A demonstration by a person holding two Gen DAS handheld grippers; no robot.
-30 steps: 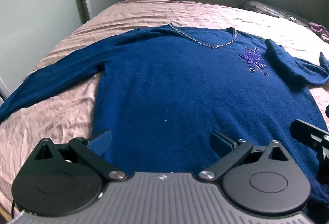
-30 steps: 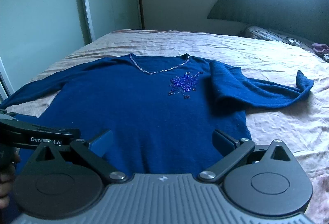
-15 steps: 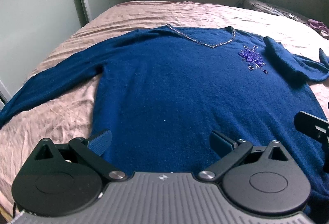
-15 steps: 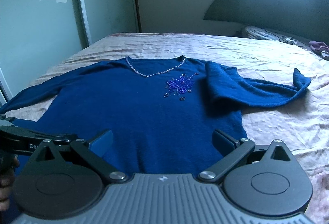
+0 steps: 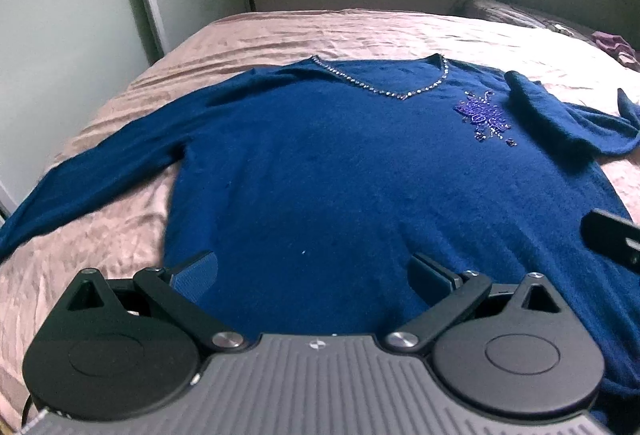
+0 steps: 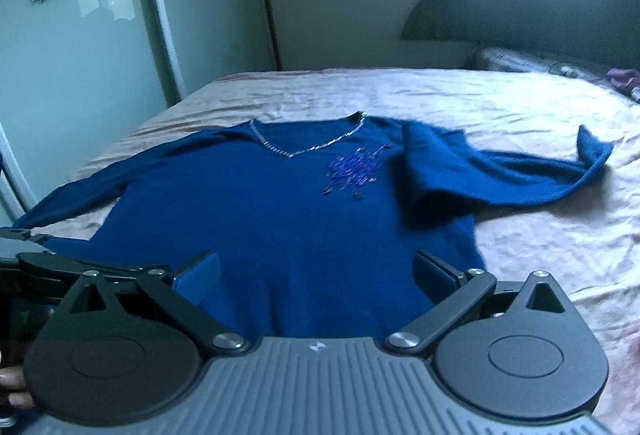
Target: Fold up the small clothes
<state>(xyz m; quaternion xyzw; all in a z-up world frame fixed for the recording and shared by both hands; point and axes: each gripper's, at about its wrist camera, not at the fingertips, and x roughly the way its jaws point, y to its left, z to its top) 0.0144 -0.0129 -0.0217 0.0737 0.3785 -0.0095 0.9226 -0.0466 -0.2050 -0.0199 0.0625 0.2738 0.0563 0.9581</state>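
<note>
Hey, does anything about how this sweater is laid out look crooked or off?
Yes: the sweater's one sleeve is bunched at the shoulder, its cuff curled up; the other sleeve lies straight.

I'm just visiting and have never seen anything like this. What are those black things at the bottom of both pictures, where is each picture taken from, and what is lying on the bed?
There is no robot here. A person holds a two-finger gripper in each hand, and each gripper carries a wide-angle camera looking forward along its fingers. So one picture comes from the left gripper and the other from the right gripper. The black arms and discs at the bottom are each gripper's own body.

Both grippers are open and hold nothing. In front of them a blue sweater lies face up on a pink bedspread. One sleeve stretches straight out; the other sleeve is bent, its cuff turned up. The folding has not visibly begun.
</note>
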